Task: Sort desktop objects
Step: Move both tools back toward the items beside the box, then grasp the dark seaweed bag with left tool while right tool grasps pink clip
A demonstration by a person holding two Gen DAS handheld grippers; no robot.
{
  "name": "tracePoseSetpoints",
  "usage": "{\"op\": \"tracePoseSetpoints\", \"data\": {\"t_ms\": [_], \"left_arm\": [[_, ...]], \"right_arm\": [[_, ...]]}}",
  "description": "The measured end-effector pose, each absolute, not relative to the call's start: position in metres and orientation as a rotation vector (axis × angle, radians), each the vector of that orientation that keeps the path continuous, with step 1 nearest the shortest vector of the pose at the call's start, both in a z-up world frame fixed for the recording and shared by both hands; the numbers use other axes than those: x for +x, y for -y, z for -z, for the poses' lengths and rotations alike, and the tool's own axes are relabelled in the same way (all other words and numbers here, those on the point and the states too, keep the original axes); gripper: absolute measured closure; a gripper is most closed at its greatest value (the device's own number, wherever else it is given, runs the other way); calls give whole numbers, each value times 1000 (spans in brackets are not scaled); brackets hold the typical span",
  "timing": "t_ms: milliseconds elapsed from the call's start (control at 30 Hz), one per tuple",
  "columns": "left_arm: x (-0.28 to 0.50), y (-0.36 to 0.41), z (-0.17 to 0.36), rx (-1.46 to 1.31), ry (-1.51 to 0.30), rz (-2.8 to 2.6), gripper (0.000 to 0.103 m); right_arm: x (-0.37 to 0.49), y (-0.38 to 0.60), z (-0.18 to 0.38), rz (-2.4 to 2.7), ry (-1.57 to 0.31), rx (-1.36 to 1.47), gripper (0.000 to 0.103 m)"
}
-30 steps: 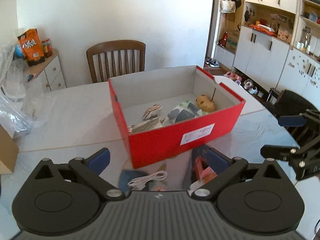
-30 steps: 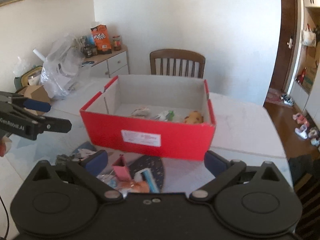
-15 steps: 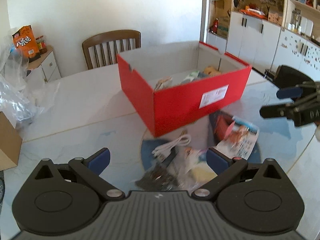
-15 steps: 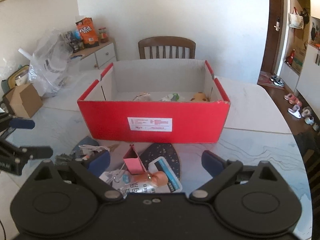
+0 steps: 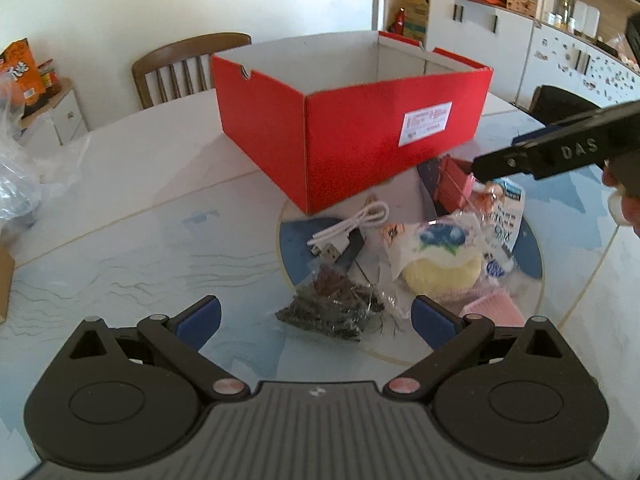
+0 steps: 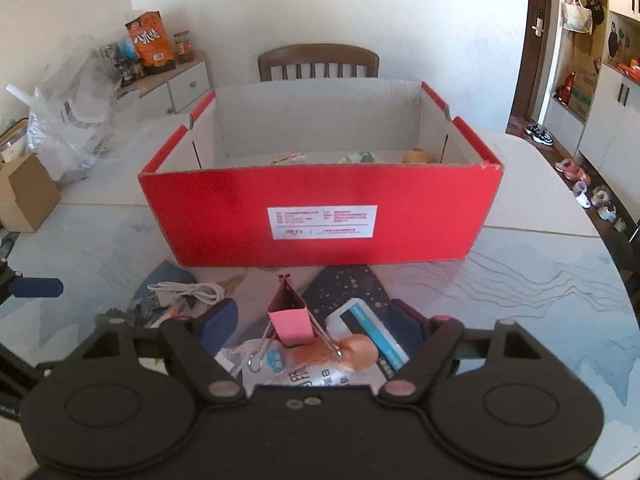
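A red cardboard box (image 5: pixel 352 128) (image 6: pixel 320 216) stands open on the marble table and holds a few small items. In front of it lies a loose pile: a white USB cable (image 5: pixel 352 226) (image 6: pixel 188 290), a clear bag of dark dried bits (image 5: pixel 332 306), a yellow and blue plush (image 5: pixel 444 258), a pink binder clip (image 6: pixel 290 314) (image 5: pixel 454 184) and a white printed pouch (image 6: pixel 304 364). My left gripper (image 5: pixel 316 318) is open, low, just before the dark bag. My right gripper (image 6: pixel 316 328) is open, with the pink clip and pouch between its fingers.
A wooden chair (image 6: pixel 318 62) stands behind the table. A cabinet with snack bags (image 6: pixel 160 60) and plastic bags (image 6: pixel 76 108) is at the left, with a small brown carton (image 6: pixel 24 192) on the table's left edge. White cupboards (image 5: pixel 520 40) line the right wall.
Both grippers have dropped lower and drawn in over the pile in front of the box. The right gripper now straddles the pink clip. Nothing has been picked up.
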State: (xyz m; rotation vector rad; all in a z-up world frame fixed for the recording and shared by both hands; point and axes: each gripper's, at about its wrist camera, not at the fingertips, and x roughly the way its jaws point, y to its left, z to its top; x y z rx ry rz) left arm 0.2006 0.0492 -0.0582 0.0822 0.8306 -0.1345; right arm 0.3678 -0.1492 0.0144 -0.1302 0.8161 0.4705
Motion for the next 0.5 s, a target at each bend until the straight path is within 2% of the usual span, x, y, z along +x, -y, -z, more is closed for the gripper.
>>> {"op": "tracePoseSetpoints", "data": {"t_ms": [300, 433, 500], "left_arm": [[211, -56, 71, 71, -859, 174, 11], [216, -55, 76, 61, -881, 203, 31], [217, -57, 78, 53, -888, 204, 34]], "right_arm": [[376, 135, 1, -467, -857, -165, 34], [378, 129, 5, -484, -869, -186, 41], [379, 127, 7, -493, -875, -191, 44]]}}
